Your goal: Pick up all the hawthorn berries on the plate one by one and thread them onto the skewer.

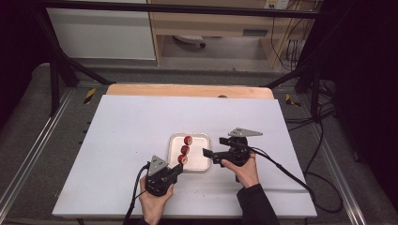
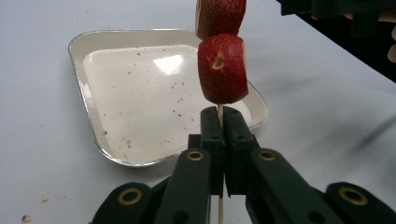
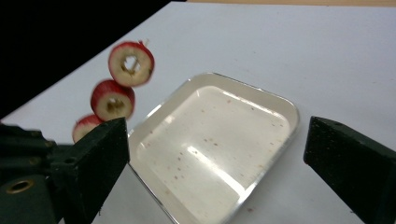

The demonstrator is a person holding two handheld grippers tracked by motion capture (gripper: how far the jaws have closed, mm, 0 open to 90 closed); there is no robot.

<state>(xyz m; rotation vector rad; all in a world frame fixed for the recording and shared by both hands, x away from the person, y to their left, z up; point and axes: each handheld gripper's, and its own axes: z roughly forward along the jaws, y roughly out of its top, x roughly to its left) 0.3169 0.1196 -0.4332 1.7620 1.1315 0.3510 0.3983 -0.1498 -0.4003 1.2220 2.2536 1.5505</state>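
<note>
Skewer (image 2: 219, 112) bearing three red fruit slices (image 1: 185, 150): clamped in left gripper (image 1: 177, 169), held above white tray (image 1: 199, 164). Right gripper (image 1: 206, 153) just beside tray, jaws wide, holding nothing.

White tabletop (image 1: 122, 140) on grey floor (image 1: 28, 136), black frame bars (image 1: 178, 8), wooden shelving (image 1: 211, 23), white cabinet (image 1: 101, 33)

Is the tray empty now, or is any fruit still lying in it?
Empty. The tray holds just small red specks; all three fruit slices sit on the skewer clamped in the left tool above it.
</note>
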